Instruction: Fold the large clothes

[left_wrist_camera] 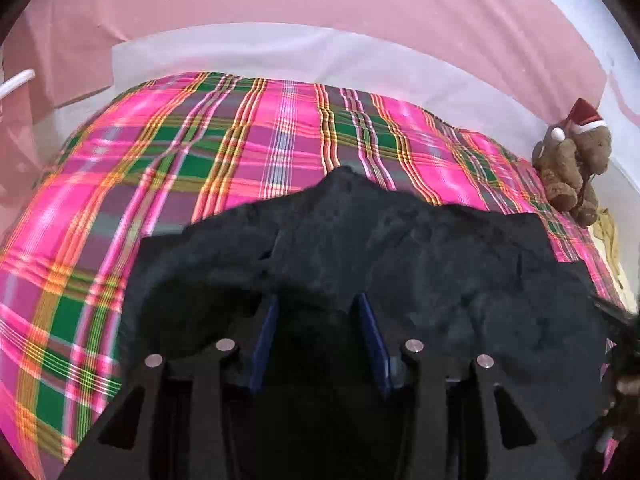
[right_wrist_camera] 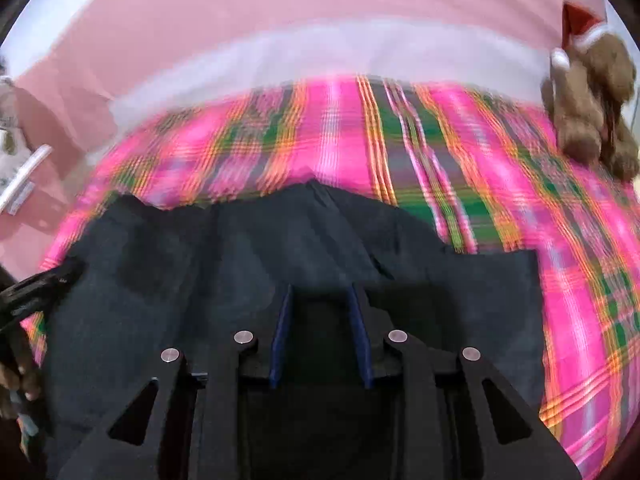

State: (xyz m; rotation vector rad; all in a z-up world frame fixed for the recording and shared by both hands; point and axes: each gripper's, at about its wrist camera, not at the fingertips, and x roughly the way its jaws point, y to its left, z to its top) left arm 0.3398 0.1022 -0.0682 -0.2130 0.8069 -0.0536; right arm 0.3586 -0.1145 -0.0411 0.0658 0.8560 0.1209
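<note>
Lying across the plaid bedspread (left_wrist_camera: 192, 152), a dark garment (left_wrist_camera: 420, 248) fills the near half of both wrist views, its rumpled far edge rising to a peak straight ahead of each tool. Cloth bunches up between the blue pads of the left gripper (left_wrist_camera: 316, 300), whose jaws stand partly apart with the fabric gathered in the gap; the pads appear to pinch this fold. In the right wrist view the same garment (right_wrist_camera: 248, 240) spreads flatter, with a squared corner ahead and to the right of the tool. The right gripper (right_wrist_camera: 320, 292) also has its blue pads set a little apart over the cloth; whether they actually clamp it cannot be told, since the gap is in shadow. At the left edge of that view the other tool and the fingers (right_wrist_camera: 16, 380) of the hand carrying it are just visible beside the garment. Beyond the garment the pink, green and orange bedspread runs to a white strip (left_wrist_camera: 260, 56) and a pink sheet (left_wrist_camera: 320, 0). Far to the right of both tools, a brown plush bear (left_wrist_camera: 572, 164) in a red cap sits at the bedspread's edge. The right view is blurred.
</note>
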